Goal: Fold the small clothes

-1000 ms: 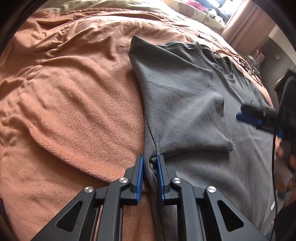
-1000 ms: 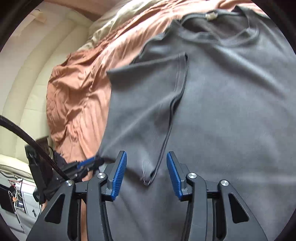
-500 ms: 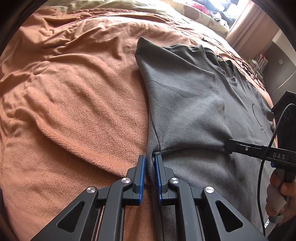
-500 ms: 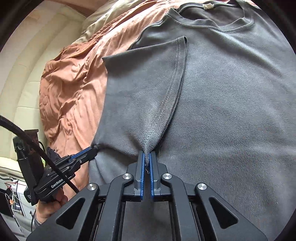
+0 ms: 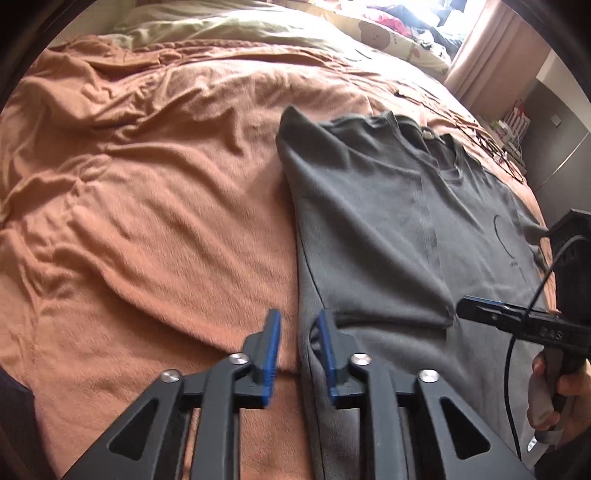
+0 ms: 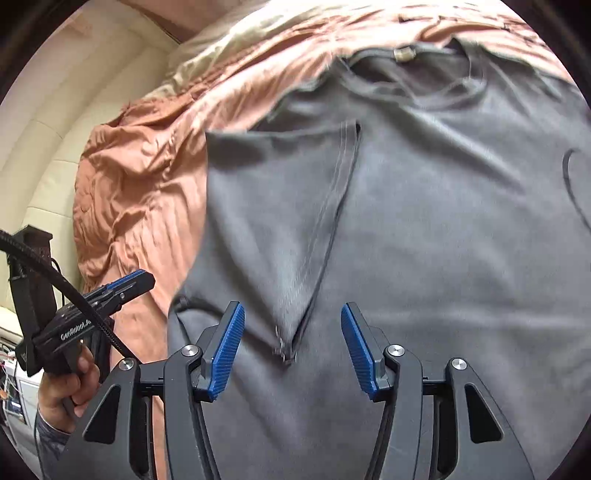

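Note:
A dark grey T-shirt (image 5: 476, 206) (image 6: 461, 240) lies flat on an orange blanket (image 5: 147, 184) (image 6: 140, 177). Its sleeve (image 5: 362, 258) (image 6: 273, 206) is folded inward over the body. My left gripper (image 5: 299, 317) hovers over the shirt's side edge; its jaws are opening and the pads press on nothing. My right gripper (image 6: 292, 308) hangs above the sleeve's tip (image 6: 284, 350), which lies loose on the shirt below the opening jaws. Each gripper also shows in the other view: the right gripper (image 5: 480, 310) beside the sleeve tip, the left gripper (image 6: 136, 280) at the shirt's edge.
A pale quilt and pillows (image 5: 221, 29) lie at the bed's far end, with a curtain (image 5: 491, 48) and dark furniture (image 5: 554, 147) beyond. A cream padded headboard (image 6: 44, 147) borders the bed. A hand (image 5: 554, 398) (image 6: 66, 391) holds each gripper's handle, trailing black cables.
Half a second ago both grippers were shut on the cloth, the right on the sleeve tip. Both have since let go, opened and lifted a little; the sleeve stays folded.

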Motion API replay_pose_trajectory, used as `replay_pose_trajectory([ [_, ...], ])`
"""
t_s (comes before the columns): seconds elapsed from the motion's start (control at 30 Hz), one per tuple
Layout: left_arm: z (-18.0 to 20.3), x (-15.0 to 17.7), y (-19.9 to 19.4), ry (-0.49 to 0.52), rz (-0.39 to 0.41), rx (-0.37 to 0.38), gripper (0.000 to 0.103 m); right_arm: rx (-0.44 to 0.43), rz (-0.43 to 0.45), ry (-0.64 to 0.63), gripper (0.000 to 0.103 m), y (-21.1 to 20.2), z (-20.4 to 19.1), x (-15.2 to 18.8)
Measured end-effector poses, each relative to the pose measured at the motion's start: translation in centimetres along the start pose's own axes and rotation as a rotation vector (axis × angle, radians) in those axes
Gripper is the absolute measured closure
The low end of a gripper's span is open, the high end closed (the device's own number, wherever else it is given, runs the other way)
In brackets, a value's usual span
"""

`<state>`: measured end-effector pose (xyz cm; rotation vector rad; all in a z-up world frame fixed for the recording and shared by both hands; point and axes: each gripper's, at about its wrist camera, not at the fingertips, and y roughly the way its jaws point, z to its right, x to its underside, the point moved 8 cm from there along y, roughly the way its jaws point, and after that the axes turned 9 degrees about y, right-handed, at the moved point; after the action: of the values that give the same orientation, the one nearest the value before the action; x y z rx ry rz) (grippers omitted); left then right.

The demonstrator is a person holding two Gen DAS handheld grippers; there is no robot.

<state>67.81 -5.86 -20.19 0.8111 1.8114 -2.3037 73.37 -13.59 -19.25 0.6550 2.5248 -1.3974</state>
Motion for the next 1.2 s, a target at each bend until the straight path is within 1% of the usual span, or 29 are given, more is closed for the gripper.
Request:
replay_pose_trajectory([
  [0.03, -0.2, -0.6, -0.1, -0.005, 0.011, -0.006, 0.068, -0.011, 0.009, -0.007, 0.05, -0.1, -0.1, -0.3],
  [0.13, -0.6, -2.4, 0.2, -0.017, 0.031, -0.014, 0.068, -0.034, 0.035, -0.026, 0.051, 0.0, -0.4, -1.7],
  [0.3, -0.9, -5.4, 1.3, -0.001, 0.057, -0.036, 0.068, -0.026, 0.053, -0.088, 0.064, 1.3, -0.6, -4.2],
  [0.4, -1.1, -7.0, 2.3, 0.008, 0.072, -0.036, 0.068, 0.002, 0.048, -0.117, 0.071, 3.0, -0.4, -5.4],
  [0.47, -1.1, -8.0, 3.3, 0.031, 0.068, -0.055, 0.068, 0.017, 0.041, -0.126, 0.074, 4.2, -0.3, -6.2],
  [0.63, -1.1, -9.7, 6.5, 0.081, 0.043, -0.078, 0.068, 0.023, 0.039, -0.135, 0.075, 6.8, -0.1, -8.3],
  [0.73, -1.1, -10.4, 8.2, 0.107, 0.033, -0.102, 0.068, 0.068, 0.063, -0.137, 0.076, 7.8, 0.5, -9.4],
  [0.77, -1.3, -10.7, 8.7, 0.111, 0.031, -0.111, 0.068, 0.082, 0.069, -0.13, 0.081, 8.0, 0.7, -9.7],
  [0.83, -1.5, -11.3, 9.4, 0.116, 0.033, -0.126, 0.068, 0.096, 0.071, -0.118, 0.084, 8.3, 0.8, -9.9],
  [0.93, -2.0, -12.6, 9.9, 0.123, 0.049, -0.151, 0.068, 0.114, 0.07, -0.127, 0.085, 8.6, 0.5, -10.1],
  [1.0, -2.7, -13.5, 10.2, 0.109, 0.059, -0.161, 0.068, 0.124, 0.063, -0.131, 0.089, 9.0, 0.5, -10.0],
  [1.13, -4.4, -14.8, 11.0, 0.053, 0.059, -0.18, 0.068, 0.119, 0.059, -0.145, 0.09, 9.3, 0.7, -10.3],
  [1.2, -4.8, -15.2, 11.3, 0.057, 0.059, -0.217, 0.068, 0.113, 0.058, -0.149, 0.09, 9.1, 1.0, -10.3],
])
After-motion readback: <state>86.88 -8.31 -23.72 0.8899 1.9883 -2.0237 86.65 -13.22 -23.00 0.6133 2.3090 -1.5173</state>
